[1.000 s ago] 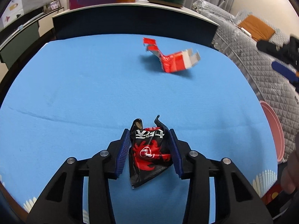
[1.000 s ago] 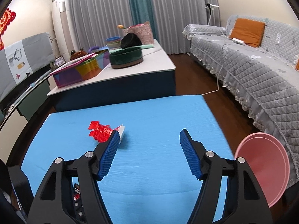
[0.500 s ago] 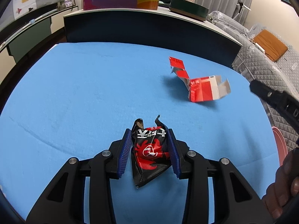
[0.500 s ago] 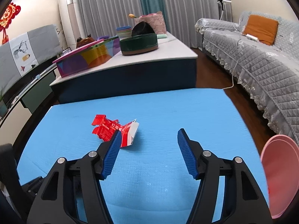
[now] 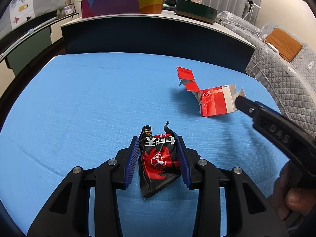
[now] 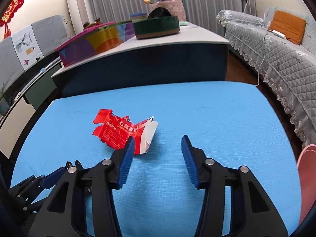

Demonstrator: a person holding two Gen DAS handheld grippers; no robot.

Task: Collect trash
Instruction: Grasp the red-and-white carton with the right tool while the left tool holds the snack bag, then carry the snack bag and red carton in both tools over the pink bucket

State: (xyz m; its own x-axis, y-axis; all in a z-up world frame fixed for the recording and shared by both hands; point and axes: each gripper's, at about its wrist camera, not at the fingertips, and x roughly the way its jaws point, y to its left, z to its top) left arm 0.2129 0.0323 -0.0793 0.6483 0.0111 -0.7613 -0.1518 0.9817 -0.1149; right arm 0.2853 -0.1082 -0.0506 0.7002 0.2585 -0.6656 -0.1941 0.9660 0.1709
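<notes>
Left tongs grip a black snack wrapper at lower centre; right tongs, empty, are closing beside the torn red carton on the blue tabletop.

Colourful box, green round tin on white counter; quilted sofa.

On the mat, the crumpled wrapper sits between the left gripper pads; the torn carton lies at 2 o'clock. Behind, at 12 o'clock, a table carries 2 boxes.
</notes>
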